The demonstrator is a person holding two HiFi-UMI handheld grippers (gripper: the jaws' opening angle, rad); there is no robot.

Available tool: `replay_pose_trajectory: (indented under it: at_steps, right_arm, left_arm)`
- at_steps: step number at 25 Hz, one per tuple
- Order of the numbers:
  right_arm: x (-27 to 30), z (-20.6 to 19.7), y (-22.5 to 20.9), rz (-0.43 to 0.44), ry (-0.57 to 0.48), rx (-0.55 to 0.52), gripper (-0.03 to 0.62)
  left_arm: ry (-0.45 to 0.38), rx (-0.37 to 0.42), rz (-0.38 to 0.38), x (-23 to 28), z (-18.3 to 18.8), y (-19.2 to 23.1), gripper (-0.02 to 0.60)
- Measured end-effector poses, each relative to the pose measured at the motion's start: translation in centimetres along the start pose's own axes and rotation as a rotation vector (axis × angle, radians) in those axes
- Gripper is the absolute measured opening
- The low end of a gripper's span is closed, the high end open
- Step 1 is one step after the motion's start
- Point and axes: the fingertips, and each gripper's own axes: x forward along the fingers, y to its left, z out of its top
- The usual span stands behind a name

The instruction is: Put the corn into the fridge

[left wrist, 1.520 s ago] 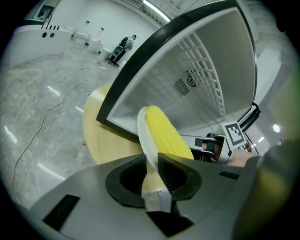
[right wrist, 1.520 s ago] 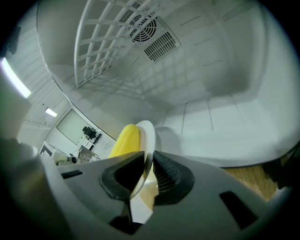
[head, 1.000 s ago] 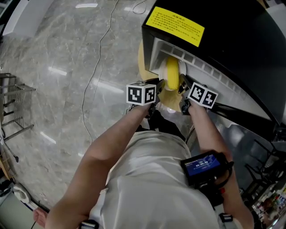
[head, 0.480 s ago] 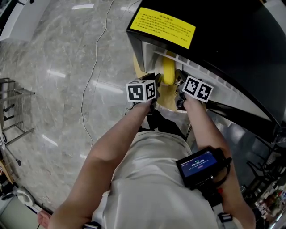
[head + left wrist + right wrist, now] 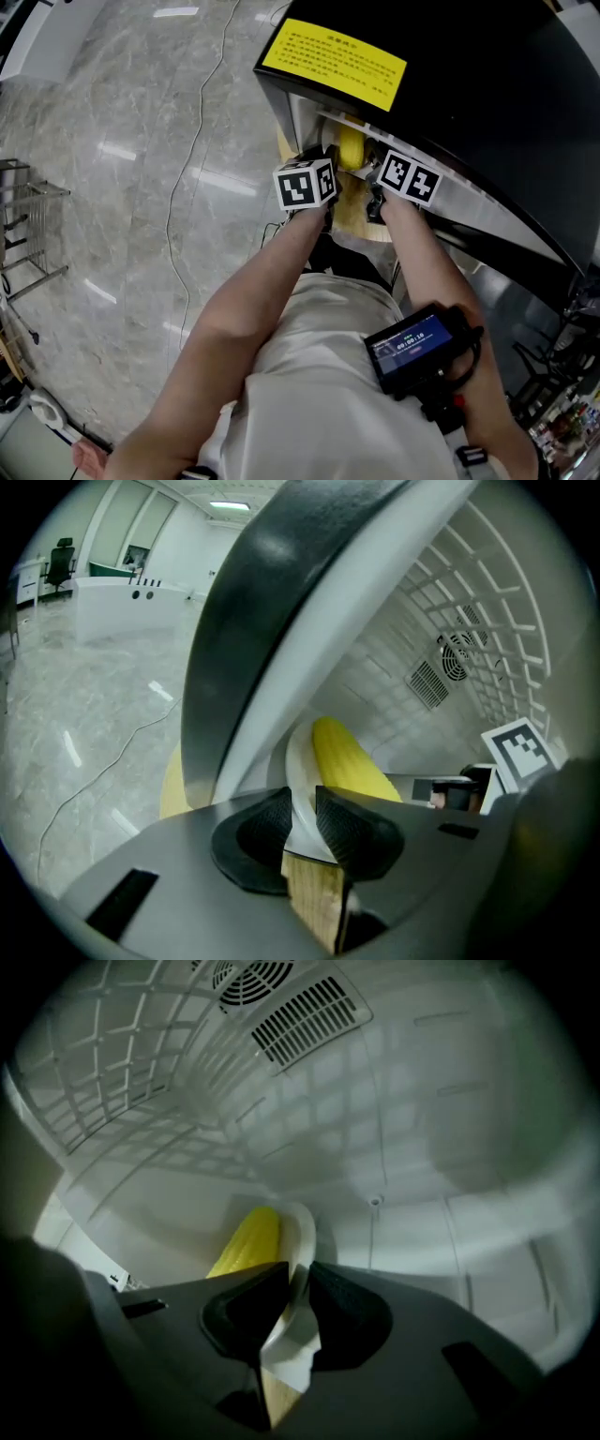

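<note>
Item: corn, one yellow cob, lying on a white plate at the mouth of the fridge; the cob's far end is within the white ribbed interior, below the vent grilles. Left gripper: jaws clamped on the plate's near rim, with a piece of wooden board showing directly beneath. Right gripper: jaws clamped on the same plate's rim, cob to their left. Both grippers flank the cob in the head view. Fridge exterior black, yellow label on top. Surroundings: grey marble floor, thin cable across it.
</note>
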Motion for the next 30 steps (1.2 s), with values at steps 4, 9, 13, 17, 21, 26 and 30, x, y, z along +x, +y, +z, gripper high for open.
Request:
replay_pose_trajectory:
  at_steps: [4,9,13,17,21,26,30]
  right_arm:
    - [0.2,0.4,-0.1,-0.009,0.002,-0.034,0.055]
    - [0.6,0.2,-1.2,-0.042,0.013,-0.021,0.055]
    - [0.9,0.8,-1.5,-0.049,0.012,-0.096,0.057]
    - [0.9,1.4,-1.4,-0.055,0.016,-0.162,0.064]
    - [0.7,1.4,-2.3,-0.074,0.009,-0.158,0.065]
    - [2.3,1.1,-2.7,-0.041,-0.011,-0.133,0.066]
    - [2.2,1.2,-2.7,-0.047,-0.01,-0.136,0.066]
  left_arm:
    - [-0.026,-0.055,0.033,0.5,0.1,0.1,0.08]
    - [-0.038,-0.105,0.036,1.1,0.2,-0.3,0.08]
    - [-0.039,-0.092,0.039,1.6,0.1,-0.4,0.08]
    - [-0.029,-0.046,0.037,1.9,0.1,-0.7,0.08]
    - [-0.01,0.019,0.022,2.3,-0.1,-1.4,0.08]
    - [-0.005,0.039,0.029,2.3,0.6,-1.1,0.08]
    - [-0.008,0.048,0.04,2.4,0.5,-1.3,0.08]
